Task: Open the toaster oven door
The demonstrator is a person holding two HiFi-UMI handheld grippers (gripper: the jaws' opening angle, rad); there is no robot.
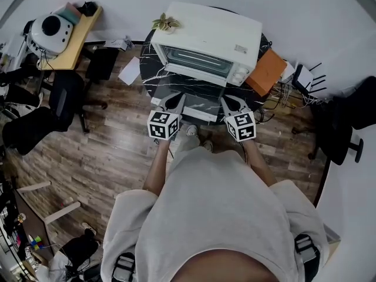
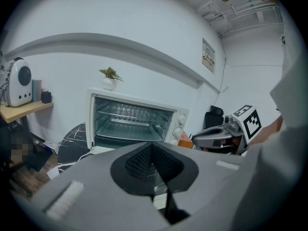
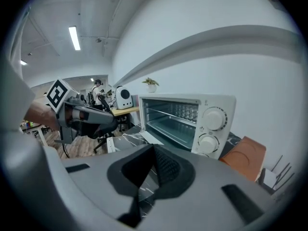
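- Toaster oven (image 1: 205, 43) — white, standing on a black marbled table (image 1: 154, 81) close to the wall, with its knobs on the right-hand panel
- Oven door (image 1: 191, 98): swung right down and lying flat toward the person, so the cavity and wire rack are open to view
- Left gripper (image 1: 176, 100): jaws closed together with nothing between them; held over the left part of the lowered door, pointing at the oven
- Right gripper (image 1: 228, 102): jaws closed together, empty; held over the right part of the door, just short of the knob panel
- The two grippers are side by side with a gap between them — neither touches the oven
- Potted plant (image 1: 165, 22): small, on the oven's top left corner
- Orange box (image 1: 267, 72): just beside the oven's right end
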